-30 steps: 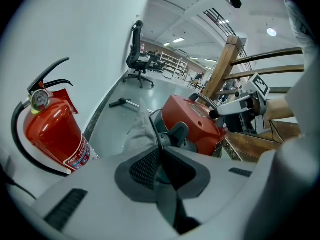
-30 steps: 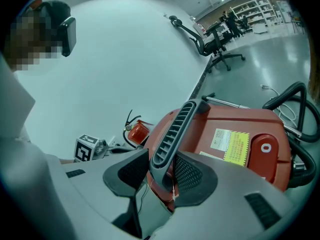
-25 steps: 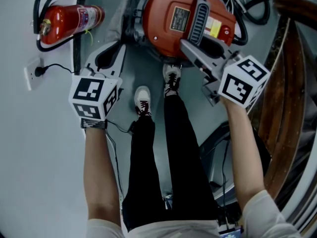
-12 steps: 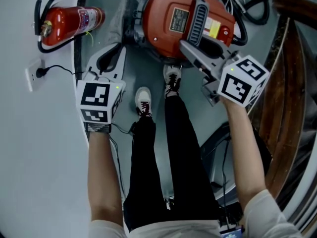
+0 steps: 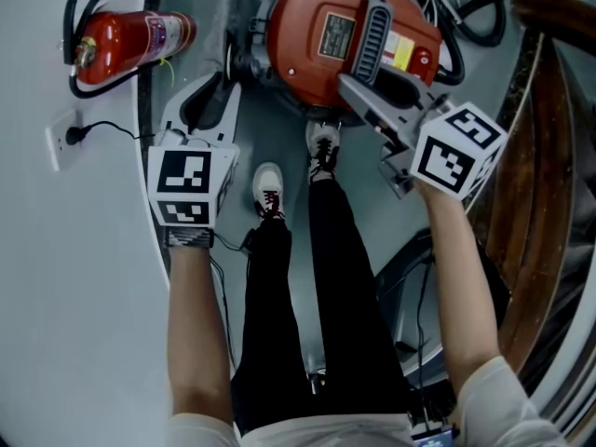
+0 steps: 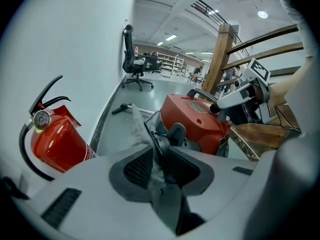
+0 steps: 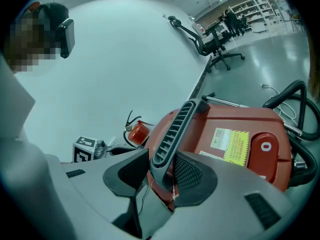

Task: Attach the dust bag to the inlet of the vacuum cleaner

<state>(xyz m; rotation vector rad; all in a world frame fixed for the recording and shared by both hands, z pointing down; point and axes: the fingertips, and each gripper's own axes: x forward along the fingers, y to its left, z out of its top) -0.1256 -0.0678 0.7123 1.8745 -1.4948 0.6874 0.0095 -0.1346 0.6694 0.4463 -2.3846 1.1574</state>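
Dust bag [image 6: 136, 130] pinched in left claw [image 6: 158, 158], right claw [image 7: 160, 176] gripping vacuum handle [image 7: 173, 131]

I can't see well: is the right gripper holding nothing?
No, the right gripper is clamped on the grey handle of the red vacuum cleaner.

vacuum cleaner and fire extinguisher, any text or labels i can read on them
"O": lone white ring, perhaps a zero, on the red switch of the vacuum cleaner.
Yellow and white sticker: print too small to read.
Rating plate: too blurred.
Fire extinguisher label: too blurred.
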